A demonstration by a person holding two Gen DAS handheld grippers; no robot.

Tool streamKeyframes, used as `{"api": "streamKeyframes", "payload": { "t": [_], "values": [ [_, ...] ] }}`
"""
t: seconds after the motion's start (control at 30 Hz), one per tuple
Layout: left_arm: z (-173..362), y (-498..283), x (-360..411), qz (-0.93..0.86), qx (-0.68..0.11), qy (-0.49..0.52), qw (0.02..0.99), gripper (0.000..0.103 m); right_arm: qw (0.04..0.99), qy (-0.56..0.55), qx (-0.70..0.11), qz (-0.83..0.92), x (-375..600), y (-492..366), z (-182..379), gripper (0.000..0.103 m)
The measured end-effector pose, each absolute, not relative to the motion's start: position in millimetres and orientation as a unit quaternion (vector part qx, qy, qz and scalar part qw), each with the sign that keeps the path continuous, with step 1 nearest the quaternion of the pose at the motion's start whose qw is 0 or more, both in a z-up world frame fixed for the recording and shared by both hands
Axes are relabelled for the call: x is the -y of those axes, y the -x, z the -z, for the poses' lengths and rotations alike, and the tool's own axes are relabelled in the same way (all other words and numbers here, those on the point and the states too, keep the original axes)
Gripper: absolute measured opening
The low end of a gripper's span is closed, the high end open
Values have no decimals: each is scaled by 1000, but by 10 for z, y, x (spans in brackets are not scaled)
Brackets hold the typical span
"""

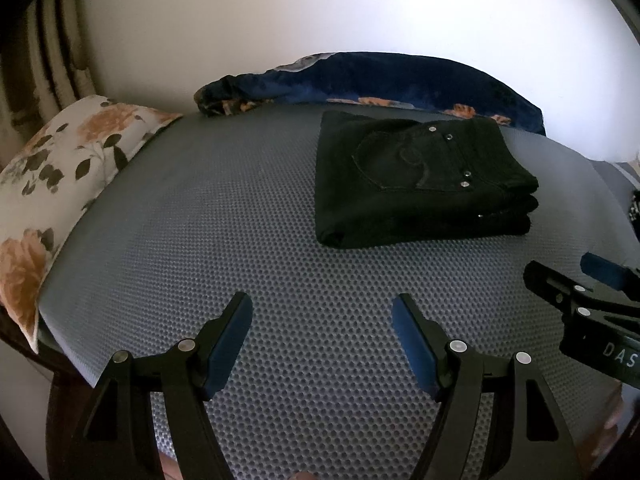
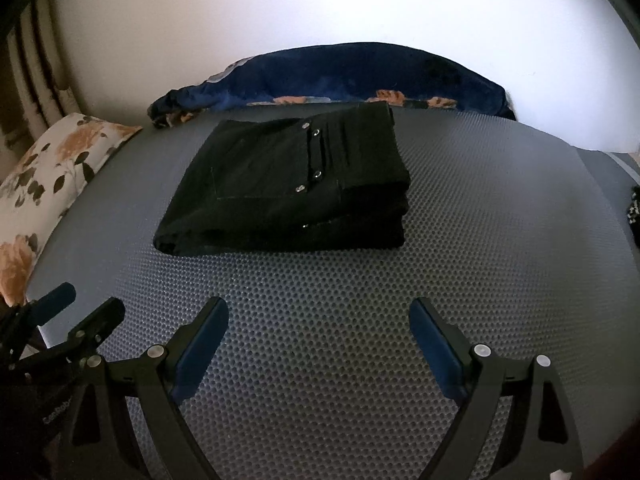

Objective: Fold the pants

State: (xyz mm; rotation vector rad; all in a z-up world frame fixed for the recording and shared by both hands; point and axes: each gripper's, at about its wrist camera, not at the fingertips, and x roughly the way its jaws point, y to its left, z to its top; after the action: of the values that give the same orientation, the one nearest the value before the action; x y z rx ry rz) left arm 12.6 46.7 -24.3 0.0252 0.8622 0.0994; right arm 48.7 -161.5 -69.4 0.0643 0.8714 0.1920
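Black pants lie folded into a thick rectangular stack on the grey dotted mat, back pocket and metal rivets on top. In the right wrist view the pants sit at centre, ahead of the fingers. My left gripper is open and empty, above the mat, short of the stack's near left corner. My right gripper is open and empty, in front of the stack's near edge. The right gripper also shows at the right edge of the left wrist view; the left gripper shows at lower left of the right wrist view.
A white floral pillow lies along the mat's left side. A dark blue floral blanket is bunched behind the pants against the white wall. A dark patterned item sits at the far right edge.
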Motion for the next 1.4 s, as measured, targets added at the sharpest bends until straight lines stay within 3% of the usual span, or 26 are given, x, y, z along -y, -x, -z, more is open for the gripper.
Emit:
{"api": "streamKeyframes", "payload": {
  "t": [1.4],
  "values": [
    [295, -140, -412, -47, -411, -21, 910, 73, 891, -30, -443, -98, 1556, -504, 818, 90]
  ]
}}
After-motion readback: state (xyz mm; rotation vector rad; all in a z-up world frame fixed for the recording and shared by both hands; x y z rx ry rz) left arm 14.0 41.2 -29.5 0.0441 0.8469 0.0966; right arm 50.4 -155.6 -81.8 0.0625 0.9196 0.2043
